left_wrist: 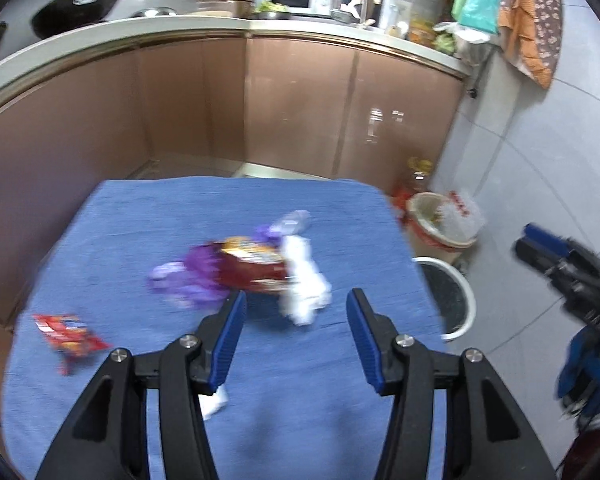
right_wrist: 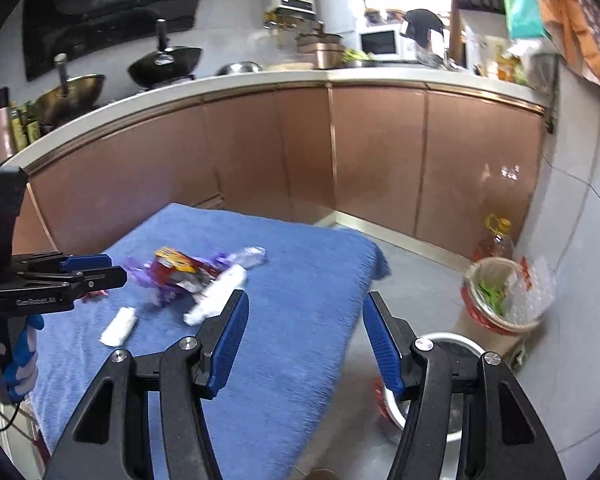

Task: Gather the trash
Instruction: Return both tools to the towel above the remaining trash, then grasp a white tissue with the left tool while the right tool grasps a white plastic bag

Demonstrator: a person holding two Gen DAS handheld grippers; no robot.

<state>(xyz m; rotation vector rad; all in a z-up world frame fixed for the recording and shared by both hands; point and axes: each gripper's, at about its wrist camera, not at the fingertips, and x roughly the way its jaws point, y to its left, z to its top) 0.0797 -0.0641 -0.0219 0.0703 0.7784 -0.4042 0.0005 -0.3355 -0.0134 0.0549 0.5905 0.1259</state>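
- Blue cloth (left_wrist: 140,220) covers the table; the trash lies at its centre: red snack bag (left_wrist: 256,266), purple wrapper (left_wrist: 188,280), white tissue (left_wrist: 304,280), clear bottle (left_wrist: 292,222).
- Red wrapper (left_wrist: 66,334) lies apart, near the cloth's edge.
- Left gripper (left_wrist: 296,308): jaws apart, nothing between them.
- Right gripper (right_wrist: 304,308): jaws apart, empty.
- White bin (left_wrist: 456,304) stands on the floor beside the table.

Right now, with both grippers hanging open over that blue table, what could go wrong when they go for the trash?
1. The red snack bag, purple wrapper and white tissue overlap in one heap, so the left gripper may drag along more than it aims for.
2. The white bin sits low beside the table, so a light wrapper might miss it.
3. The right gripper hovers close; the two could bump.
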